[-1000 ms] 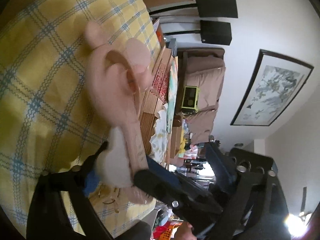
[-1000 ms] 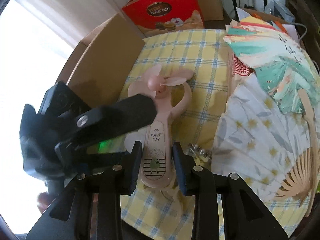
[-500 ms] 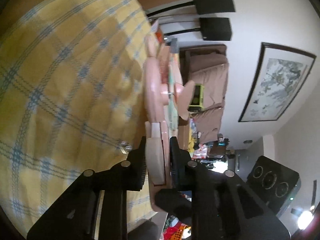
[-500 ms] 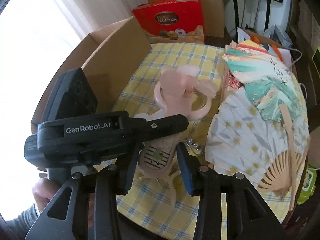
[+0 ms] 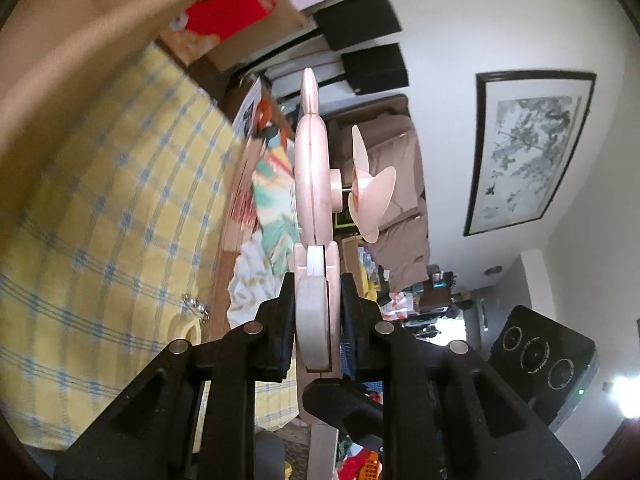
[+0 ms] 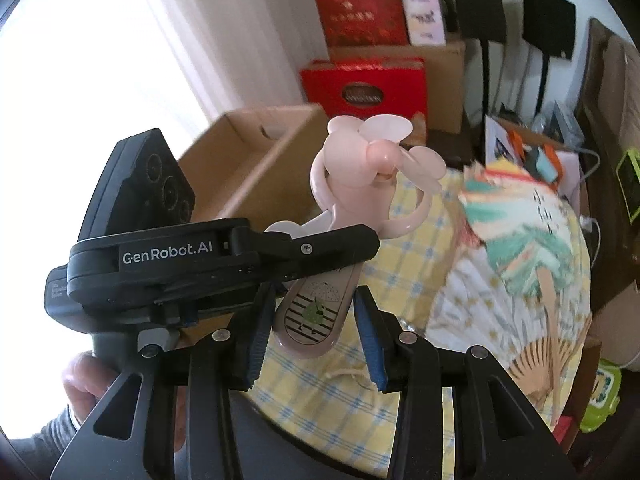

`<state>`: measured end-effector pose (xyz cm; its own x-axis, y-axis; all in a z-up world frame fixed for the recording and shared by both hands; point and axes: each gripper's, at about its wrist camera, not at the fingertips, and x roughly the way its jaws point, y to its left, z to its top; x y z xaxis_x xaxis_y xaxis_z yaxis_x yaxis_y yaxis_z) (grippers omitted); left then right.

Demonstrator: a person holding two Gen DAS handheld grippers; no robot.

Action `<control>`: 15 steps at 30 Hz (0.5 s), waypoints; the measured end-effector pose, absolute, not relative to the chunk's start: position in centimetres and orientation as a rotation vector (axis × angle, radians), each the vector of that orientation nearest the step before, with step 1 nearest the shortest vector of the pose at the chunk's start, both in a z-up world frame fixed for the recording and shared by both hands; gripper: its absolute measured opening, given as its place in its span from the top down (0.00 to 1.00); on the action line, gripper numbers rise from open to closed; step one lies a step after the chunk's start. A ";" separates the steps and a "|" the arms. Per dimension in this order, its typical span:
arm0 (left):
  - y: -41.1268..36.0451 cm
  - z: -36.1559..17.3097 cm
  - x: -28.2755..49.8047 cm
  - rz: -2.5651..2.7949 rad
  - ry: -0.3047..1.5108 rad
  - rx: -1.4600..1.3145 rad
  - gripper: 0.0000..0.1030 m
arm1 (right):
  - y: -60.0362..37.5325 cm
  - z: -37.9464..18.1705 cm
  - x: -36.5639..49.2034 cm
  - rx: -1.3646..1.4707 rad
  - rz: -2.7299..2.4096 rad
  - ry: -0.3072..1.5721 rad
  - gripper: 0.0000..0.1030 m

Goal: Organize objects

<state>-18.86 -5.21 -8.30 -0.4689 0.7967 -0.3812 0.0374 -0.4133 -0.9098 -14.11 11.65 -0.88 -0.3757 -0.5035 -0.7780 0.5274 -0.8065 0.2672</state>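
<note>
A pink hand-held fan [image 5: 313,184] with soft blades is held edge-on in my left gripper [image 5: 316,320], which is shut on its handle. The fan is lifted above the yellow checked tablecloth [image 5: 100,208]. In the right wrist view the same pink fan [image 6: 360,184] rises ahead, gripped by the left gripper's black body [image 6: 208,264]. My right gripper [image 6: 316,340] is open; its fingers flank the fan's handle end [image 6: 316,312] without touching it.
An open cardboard box [image 6: 256,160] stands at the table's far left. Several spread paper folding fans [image 6: 512,264] cover the table's right side. A small metal ring [image 5: 196,305] lies on the cloth. Red gift boxes [image 6: 364,84] stand behind.
The left gripper has lifted the pink fan off the cloth and turned it upright. The right gripper has drawn back and stays open around the handle end.
</note>
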 end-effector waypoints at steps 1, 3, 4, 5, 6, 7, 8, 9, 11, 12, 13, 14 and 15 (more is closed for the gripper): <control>-5.7 -7.6 -18.8 1.950 -1.265 -1.187 0.82 | 11.3 -0.4 -14.1 1.216 -2.184 0.032 0.60; -7.0 -6.2 -18.6 1.990 -1.246 -1.173 0.82 | 10.2 0.6 -14.1 1.196 -2.172 0.035 0.60; -7.9 -5.5 -18.4 2.008 -1.241 -1.166 0.82 | 9.6 1.1 -14.1 1.185 -2.166 0.040 0.60; -8.5 -5.2 -18.2 2.018 -1.240 -1.161 0.82 | 8.8 1.5 -14.1 1.173 -2.161 0.046 0.60; -9.1 -4.8 -18.1 2.030 -1.240 -1.156 0.82 | 8.1 1.9 -14.0 1.162 -2.156 0.050 0.60; -9.8 -4.4 -18.0 2.042 -1.241 -1.153 0.82 | 7.5 2.3 -13.8 1.153 -2.152 0.053 0.60; -10.6 -4.1 -17.9 2.056 -1.244 -1.151 0.82 | 6.7 2.5 -13.7 1.144 -2.144 0.055 0.60; -11.3 -3.9 -17.9 2.069 -1.246 -1.149 0.82 | 6.1 2.7 -13.7 1.139 -2.136 0.054 0.60; -12.9 -3.7 -17.7 2.093 -1.259 -1.145 0.82 | 4.8 2.8 -13.7 1.129 -2.118 0.052 0.60; -13.4 -3.8 -17.5 2.099 -1.267 -1.144 0.82 | 4.3 2.6 -14.0 1.126 -2.110 0.050 0.60; -14.1 -3.9 -17.5 2.105 -1.276 -1.144 0.82 | 3.7 2.6 -14.1 1.124 -2.100 0.049 0.60; -14.8 -4.0 -17.4 2.112 -1.285 -1.143 0.82 | 3.0 2.5 -14.1 1.123 -2.091 0.050 0.60; -15.6 -4.1 -17.4 2.117 -1.297 -1.141 0.82 | 2.4 2.3 -14.2 1.122 -2.082 0.053 0.60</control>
